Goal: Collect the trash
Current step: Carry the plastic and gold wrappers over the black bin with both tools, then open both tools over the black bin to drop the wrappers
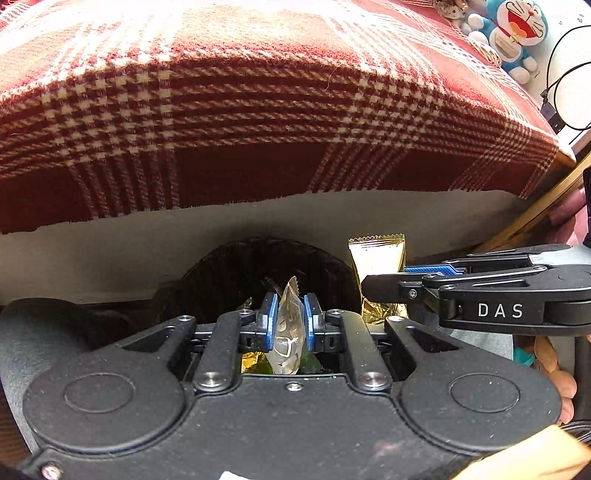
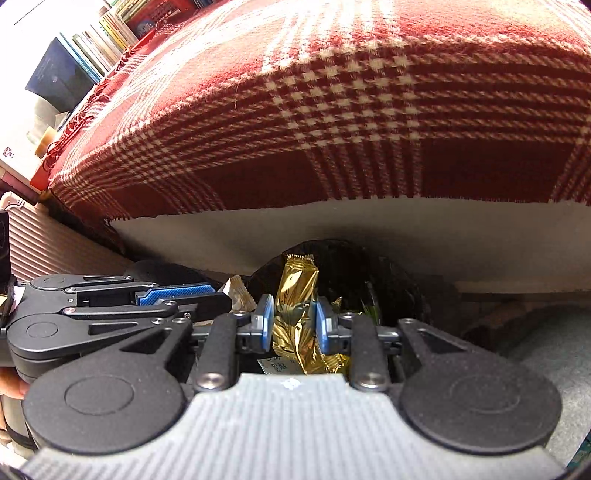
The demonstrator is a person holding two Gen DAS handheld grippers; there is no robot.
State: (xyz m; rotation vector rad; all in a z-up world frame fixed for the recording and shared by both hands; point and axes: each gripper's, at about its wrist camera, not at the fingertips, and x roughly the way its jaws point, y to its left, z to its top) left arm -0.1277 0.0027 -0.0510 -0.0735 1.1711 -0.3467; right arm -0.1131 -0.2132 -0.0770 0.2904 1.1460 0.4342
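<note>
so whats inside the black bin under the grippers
Inside the black bin: gold and green wrapper scraps. The grippers and their held wrappers cover most of it; the bottom is hidden.

A bed (image 1: 258, 221) with a pale side panel fills the upper view, covered by a red-and-white plaid blanket (image 1: 236, 110) hanging over its edge. At two o'clock on the blanket lies a blue Doraemon plush (image 1: 517, 33).

The trash bin (image 1: 221, 273) stands on the floor in front of the blanket-covered bed (image 1: 258, 110). Above its mouth, the clear wrapper (image 1: 289, 325) sits left of the foil wrapper (image 1: 376, 258). A plush toy (image 1: 517, 33) lies at the bed's far right.
</note>
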